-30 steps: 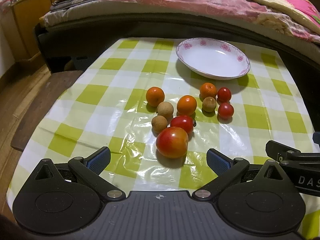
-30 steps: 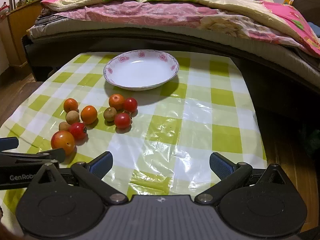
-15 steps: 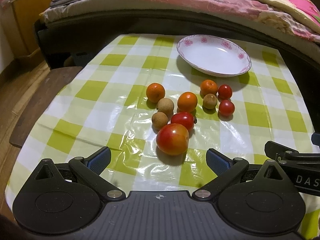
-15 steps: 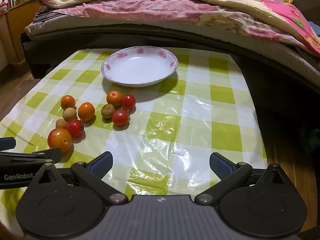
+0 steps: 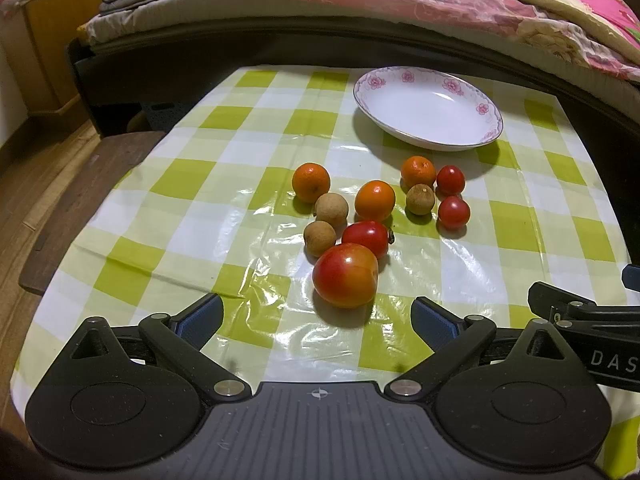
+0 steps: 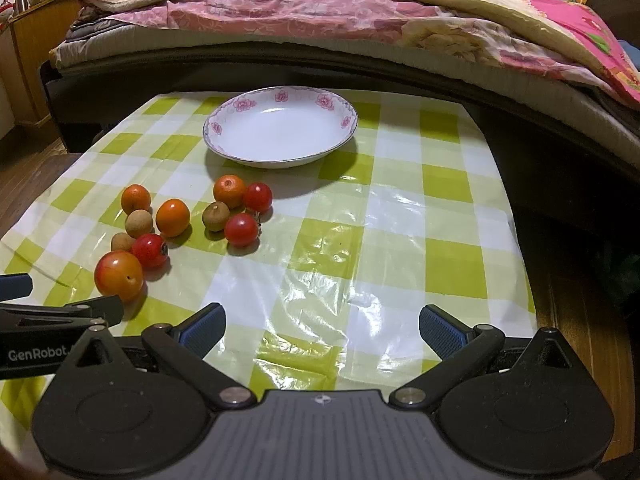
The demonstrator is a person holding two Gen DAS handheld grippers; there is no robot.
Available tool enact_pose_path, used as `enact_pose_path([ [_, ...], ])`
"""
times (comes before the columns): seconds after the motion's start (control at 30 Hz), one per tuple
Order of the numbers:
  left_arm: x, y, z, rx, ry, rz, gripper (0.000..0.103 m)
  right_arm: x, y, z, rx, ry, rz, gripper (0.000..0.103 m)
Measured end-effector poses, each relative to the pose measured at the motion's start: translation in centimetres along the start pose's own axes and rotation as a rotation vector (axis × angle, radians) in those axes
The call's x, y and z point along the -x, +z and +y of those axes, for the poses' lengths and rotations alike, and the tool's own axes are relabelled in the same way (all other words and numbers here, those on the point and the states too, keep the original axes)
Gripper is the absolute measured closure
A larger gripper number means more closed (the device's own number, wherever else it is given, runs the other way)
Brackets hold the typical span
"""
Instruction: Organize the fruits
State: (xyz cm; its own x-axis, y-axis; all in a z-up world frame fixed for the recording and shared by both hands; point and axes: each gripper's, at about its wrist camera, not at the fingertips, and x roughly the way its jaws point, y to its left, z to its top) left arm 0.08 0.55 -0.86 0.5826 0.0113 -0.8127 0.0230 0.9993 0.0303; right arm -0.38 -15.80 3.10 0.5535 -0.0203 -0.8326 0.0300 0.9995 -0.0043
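Left gripper point(image 5: 316, 316) hangs low over the near edge of the table, jaws spread wide, nothing between them. Right gripper point(image 6: 322, 326) likewise wide apart and holding nothing, over bare checked tablecloth point(image 6: 400, 240). Just ahead of the left gripper sits the big red-orange tomato point(image 5: 345, 275), touching a smaller red tomato point(image 5: 365, 237) behind it. Beyond: two brown longans point(image 5: 331, 210), three small oranges point(image 5: 375, 200), another longan point(image 5: 420, 199) and two cherry tomatoes point(image 5: 453, 211) (all loose in one cluster on the cloth). The white floral plate point(image 5: 486, 110) stands past the cluster, near the far edge, no fruit in it. Behind the table is a bed point(image 6: 320, 24) with pink bedding; some clutter on a wooden cabinet point(image 6: 24, 40) at left, possibly bottles.
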Motion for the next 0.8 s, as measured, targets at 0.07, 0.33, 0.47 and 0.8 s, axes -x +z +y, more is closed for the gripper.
enact_pose_path([
  [0.07, 0.00, -0.01, -0.01, 0.000, 0.000, 0.001, 0.002, 0.00, -0.02, 0.01, -0.001, 0.000, 0.000, 0.000],
  [0.33, -0.04, -0.20, 0.02, 0.001, -0.001, 0.002, 0.002, -0.04, -0.06, 0.05, 0.000, 0.000, 0.001, 0.000],
  [0.47, -0.05, -0.22, 0.02, 0.002, -0.001, 0.002, 0.002, -0.03, -0.06, 0.05, 0.000, 0.001, 0.001, 0.000],
  [0.8, -0.14, -0.43, 0.06, 0.002, -0.002, 0.006, 0.003, -0.13, -0.08, 0.12, 0.001, 0.001, 0.004, 0.000],
])
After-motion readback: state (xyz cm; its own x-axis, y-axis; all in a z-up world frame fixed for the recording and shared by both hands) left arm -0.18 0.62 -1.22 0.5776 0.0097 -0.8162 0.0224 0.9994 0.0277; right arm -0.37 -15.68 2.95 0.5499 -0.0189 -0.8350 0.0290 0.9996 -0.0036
